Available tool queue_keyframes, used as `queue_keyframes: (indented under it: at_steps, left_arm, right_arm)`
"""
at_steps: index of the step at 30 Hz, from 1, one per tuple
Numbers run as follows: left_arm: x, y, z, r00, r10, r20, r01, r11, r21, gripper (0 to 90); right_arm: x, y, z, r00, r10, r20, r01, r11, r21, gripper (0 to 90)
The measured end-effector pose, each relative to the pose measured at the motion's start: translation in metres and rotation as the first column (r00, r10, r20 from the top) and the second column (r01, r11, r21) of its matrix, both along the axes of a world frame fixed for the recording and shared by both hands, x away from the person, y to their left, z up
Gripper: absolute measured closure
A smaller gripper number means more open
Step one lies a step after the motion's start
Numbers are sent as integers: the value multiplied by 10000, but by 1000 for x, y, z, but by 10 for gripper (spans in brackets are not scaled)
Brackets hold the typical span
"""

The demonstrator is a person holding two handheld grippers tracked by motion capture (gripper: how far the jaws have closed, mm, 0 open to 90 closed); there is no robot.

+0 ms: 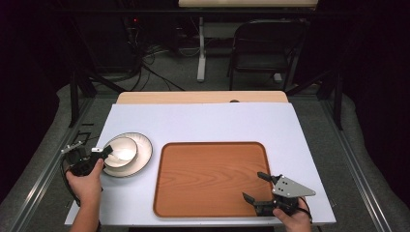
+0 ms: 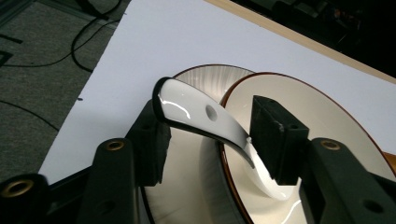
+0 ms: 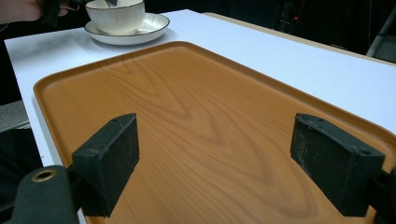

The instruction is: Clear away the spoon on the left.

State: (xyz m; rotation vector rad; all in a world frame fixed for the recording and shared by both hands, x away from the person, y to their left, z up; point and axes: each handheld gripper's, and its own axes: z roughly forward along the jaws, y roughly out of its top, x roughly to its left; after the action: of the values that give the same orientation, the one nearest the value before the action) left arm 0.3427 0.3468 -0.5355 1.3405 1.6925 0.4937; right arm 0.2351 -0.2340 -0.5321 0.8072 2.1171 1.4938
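1. While the left gripper has its spread jaws either side of the white spoon, one pad touches the handle's end and the other stands clear, so no pinch has formed
2. The spoon leans in the bowl, which sits on a plate at the table's left edge
3. By my reading the work has hardly begun: the wooden tray lies bare, and bowl, plate and spoon are all outside it
4. The right gripper hovers wide open over the tray's near right corner, holding nothing
5. Open room lies across the tray and the far table; the plate sits close to the left edge
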Motion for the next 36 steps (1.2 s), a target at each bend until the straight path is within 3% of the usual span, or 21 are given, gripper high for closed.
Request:
queue_keyframes:
  at_steps: [3, 22, 36]
  left_arm:
    - [0, -1, 1, 9999, -39, 115, 37, 9997, 231, 558]
    - [-7, 3, 15, 9986, 45, 534, -59, 9997, 254, 779]
    - [-9, -2, 29, 9966, -331, 756, 306, 9989, 343, 850]
  right_arm:
    - [0, 0, 0, 10000, 4, -7, -4, 10000, 7, 154]
    - [0, 0, 0, 10000, -2, -22, 2, 10000, 24, 154]
    - [0, 0, 0, 10000, -37, -19, 37, 10000, 51, 154]
